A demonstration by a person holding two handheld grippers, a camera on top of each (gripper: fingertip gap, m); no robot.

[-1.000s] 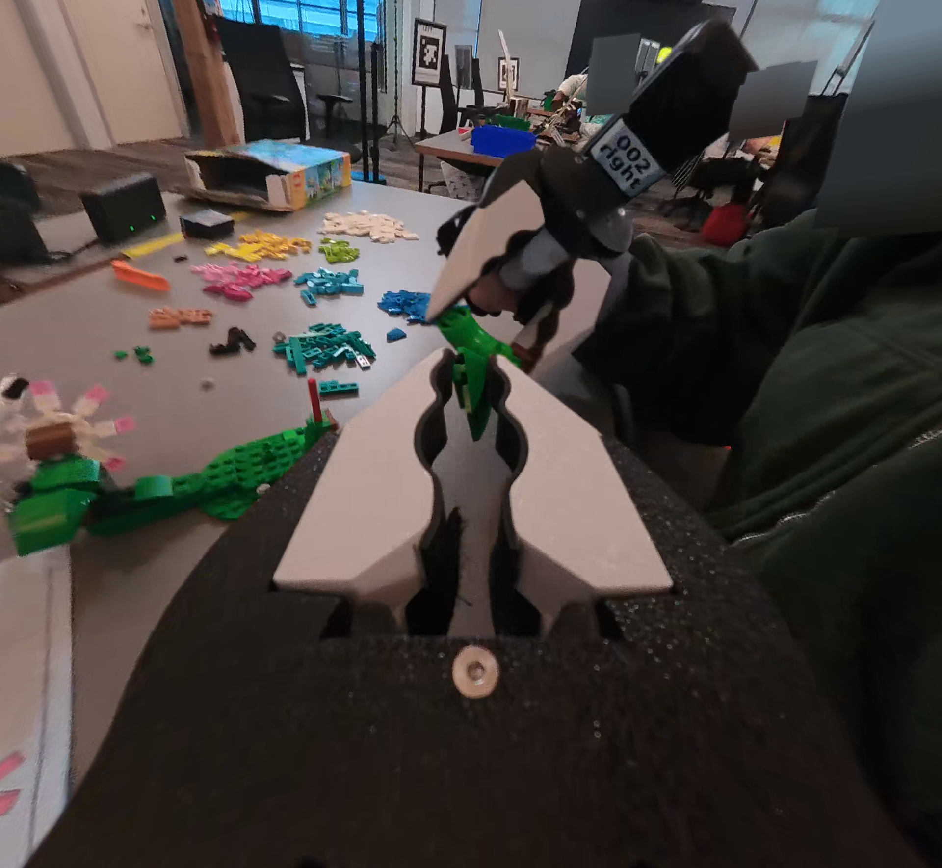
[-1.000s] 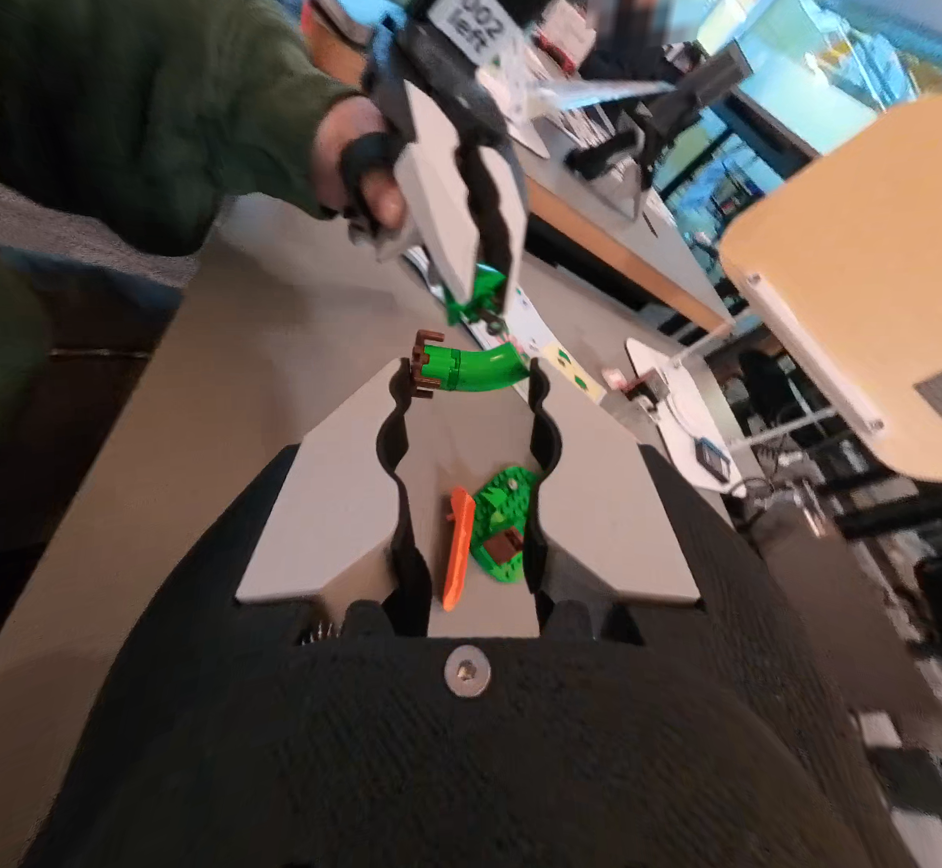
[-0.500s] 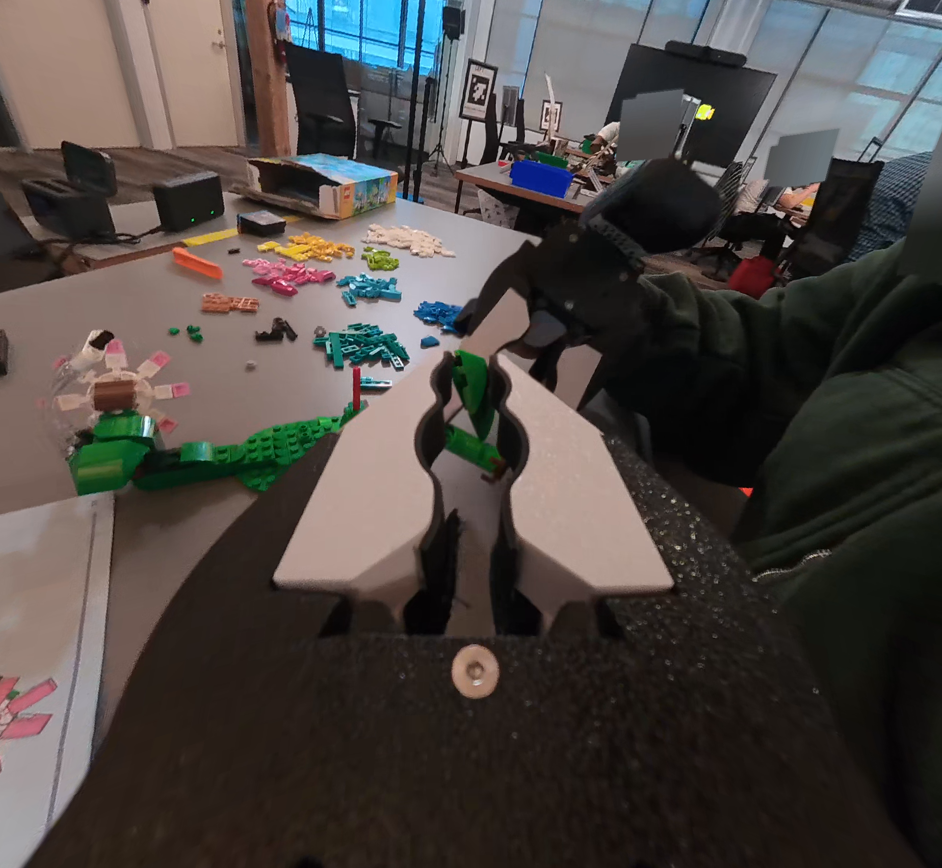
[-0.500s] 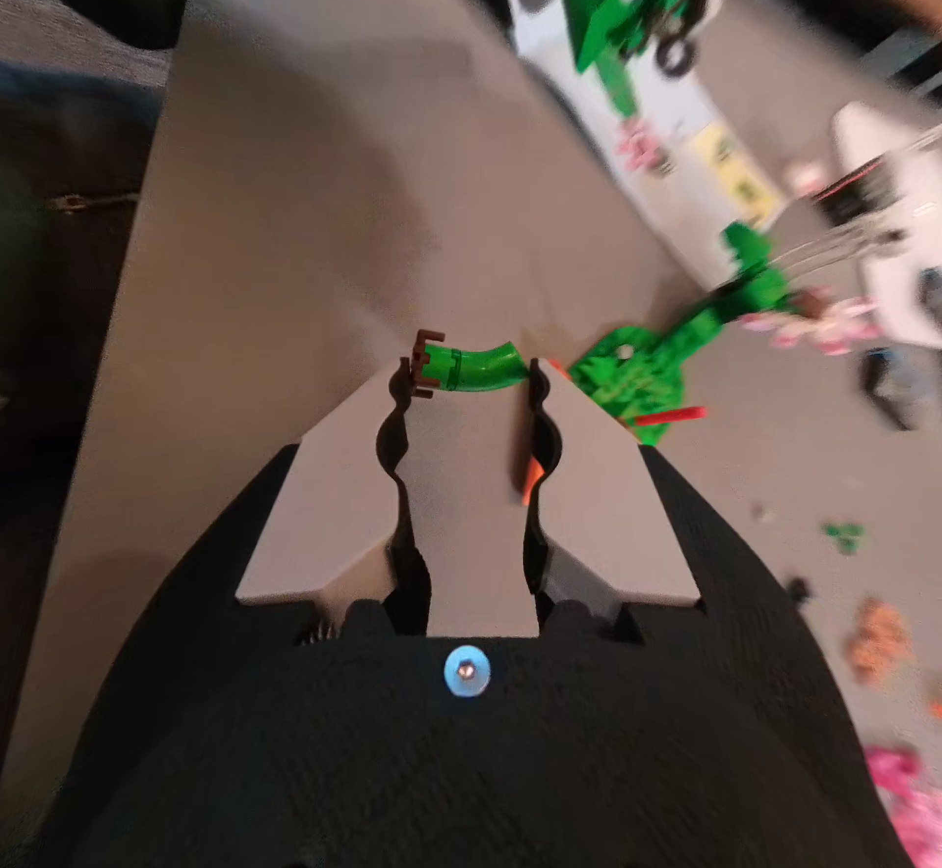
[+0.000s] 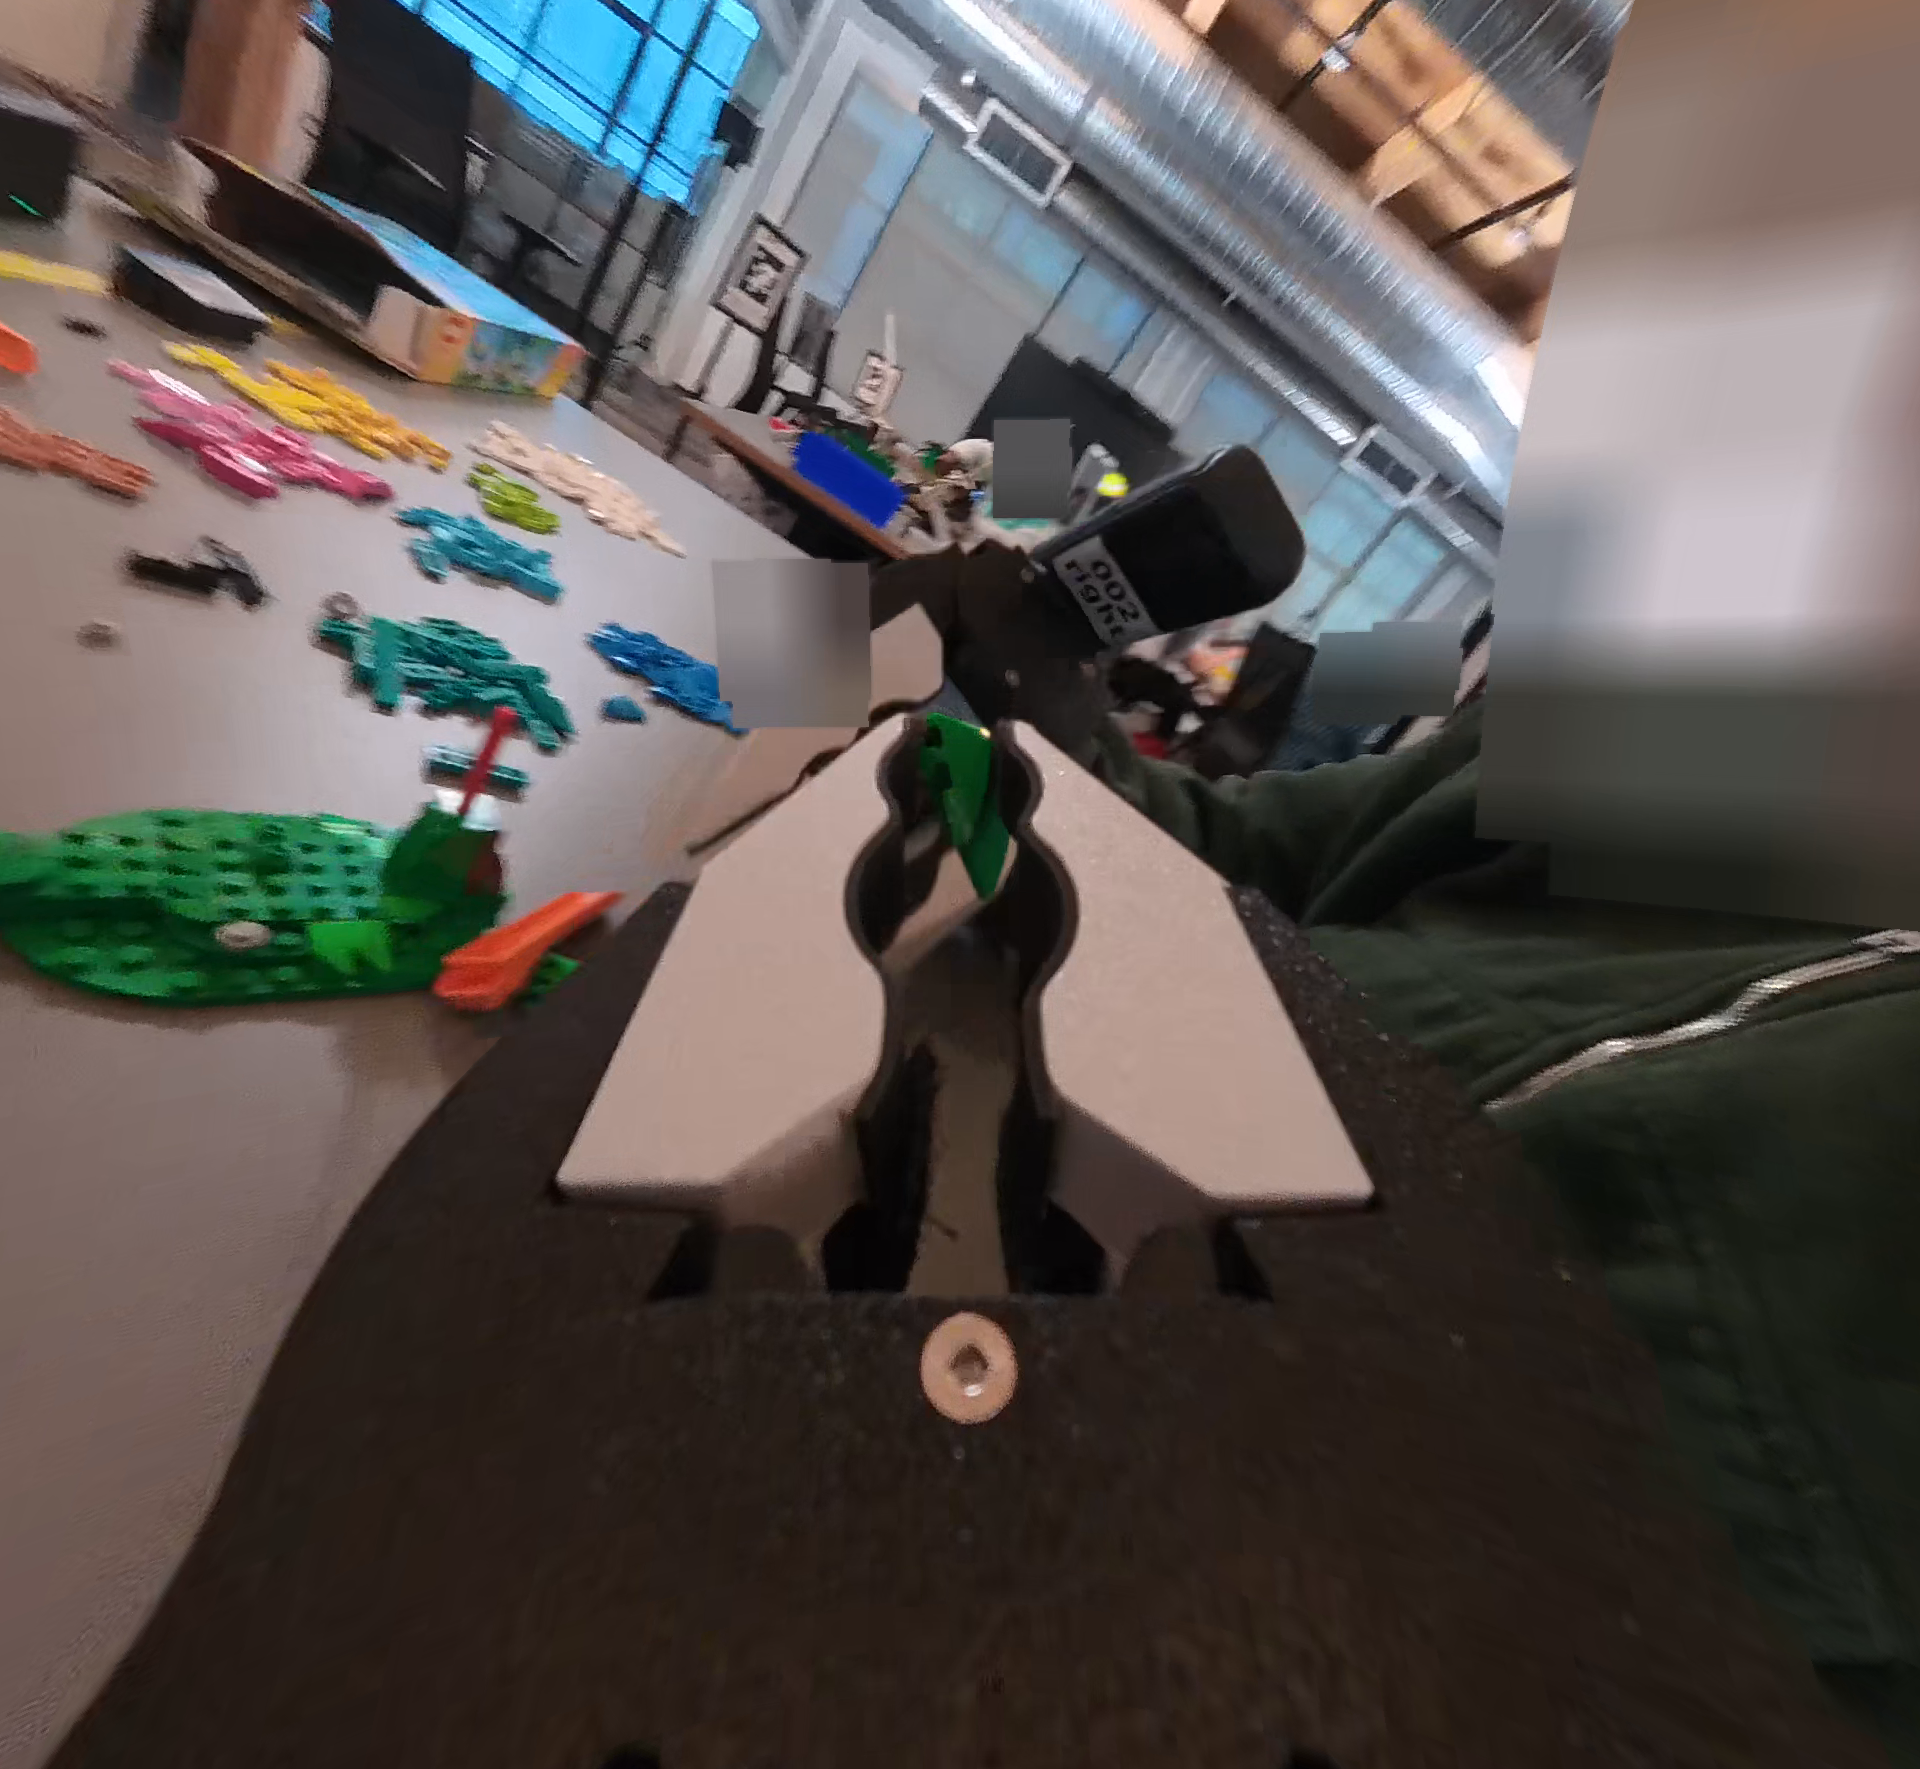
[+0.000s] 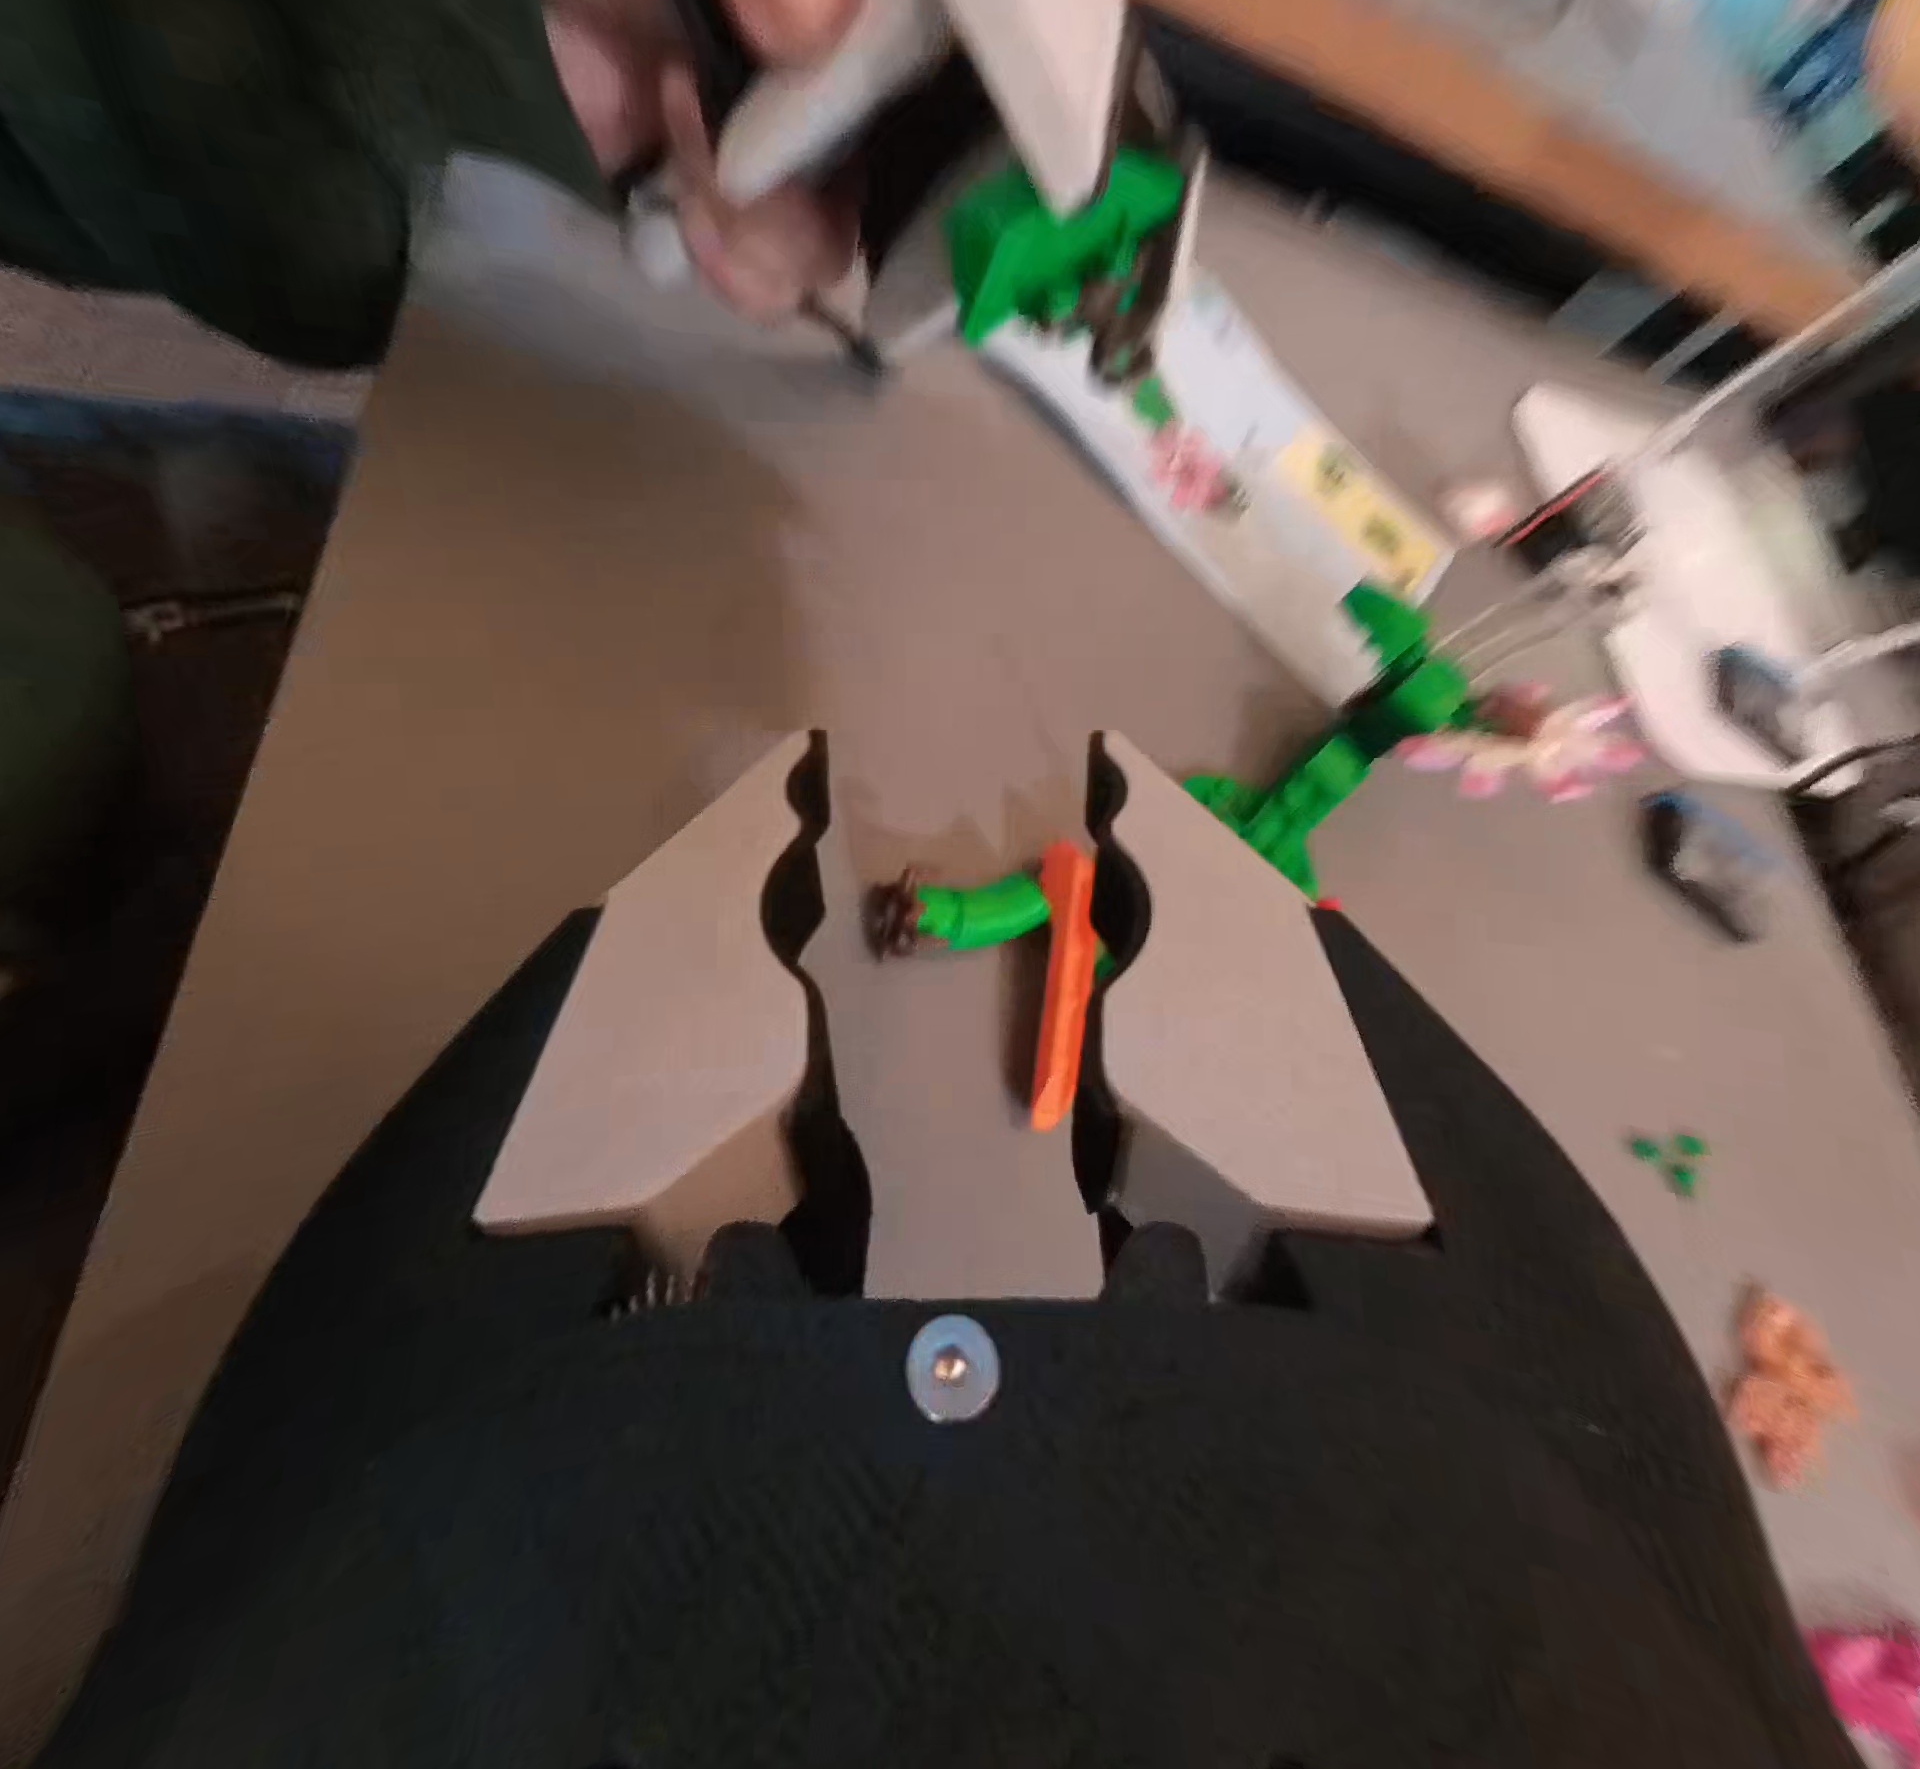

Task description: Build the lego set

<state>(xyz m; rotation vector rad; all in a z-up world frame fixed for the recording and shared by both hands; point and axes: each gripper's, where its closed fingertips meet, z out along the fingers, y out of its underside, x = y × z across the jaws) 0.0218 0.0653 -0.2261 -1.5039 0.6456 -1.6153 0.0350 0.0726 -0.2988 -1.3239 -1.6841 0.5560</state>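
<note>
**Stem piece released onto tabletop**

Release is the change here: half a second ago the right gripper [image 6: 951, 753] pinched the curved green stem piece [image 6: 982, 909] at its fingertips; now that piece lies on the tabletop [image 6: 582, 680], below and between the parted fingers [image 6: 675, 971], touching neither. An orange brick separator [image 6: 1065, 981] lies just beside it, close to the right-hand finger. The right fingers stand moderately wide and empty. I judge the stem was set aside, or dropped, rather than joined.

The left gripper [image 5: 956, 748] has its fingers narrow, clamped on a green leaf assembly [image 5: 966, 800] held up off the tabletop. Left of those fingers sits the green base plate [image 5: 208, 898] of the build, with sorted brick piles [image 5: 447, 670] beyond.
</note>
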